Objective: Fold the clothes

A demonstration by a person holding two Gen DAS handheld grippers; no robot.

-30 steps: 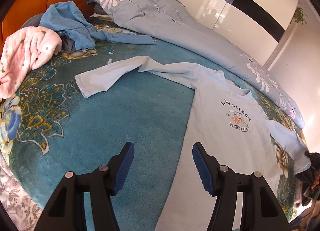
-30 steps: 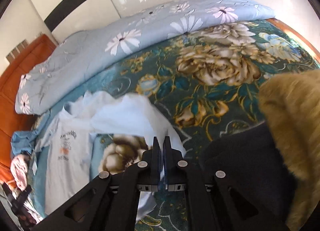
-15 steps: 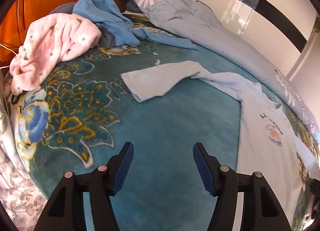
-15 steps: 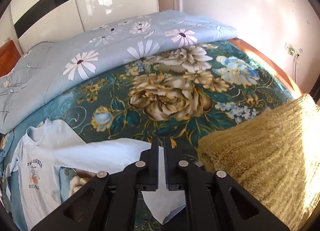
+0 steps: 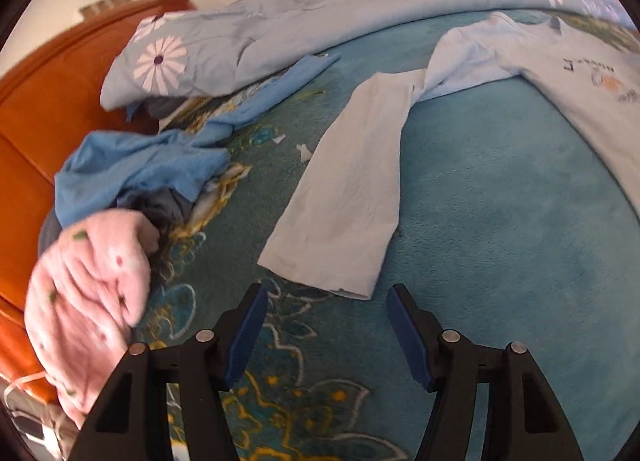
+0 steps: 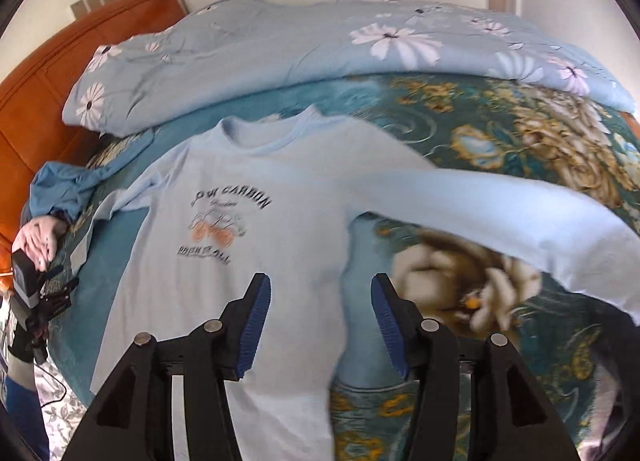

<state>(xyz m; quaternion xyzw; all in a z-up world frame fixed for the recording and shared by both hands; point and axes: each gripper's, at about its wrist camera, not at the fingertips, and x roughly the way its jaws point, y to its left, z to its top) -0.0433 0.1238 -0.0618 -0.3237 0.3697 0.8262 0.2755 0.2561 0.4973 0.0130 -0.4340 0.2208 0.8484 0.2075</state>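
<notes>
You are working over a bed (image 5: 500,221) covered in a teal floral blanket, with an orange headboard (image 6: 48,73) at the far left and white wardrobe doors behind. A pale blue duvet (image 6: 320,45) printed with daisies lies bunched along the far side of the bed.

The shirt (image 6: 224,261), light blue with long sleeves, lies flat and face up on the blanket. Its long axis runs from the collar at the far side toward you, the printed chest logo upright in your right view. One sleeve (image 6: 500,213) stretches out to the right across the gold flowers; it is blurred, so you cannot tell whether it rests on the blanket or hangs above it. The other sleeve (image 5: 348,197) reaches out from the shoulder, its cuff end lying just ahead of your left gripper (image 5: 326,325). The hem is cut off at the bottom of the right view.

At the headboard end sits a heap of clothes: a blue garment (image 5: 148,165) over something dark, and a pink fleece (image 5: 88,285) just left of the left gripper, apart from the cuff.

Your left gripper hovers with fingers spread wide, nothing between them. Your right gripper (image 6: 320,325) is likewise spread wide and empty, above the shirt's lower body. In the right view the left tool shows small and indistinct at the far left edge.
</notes>
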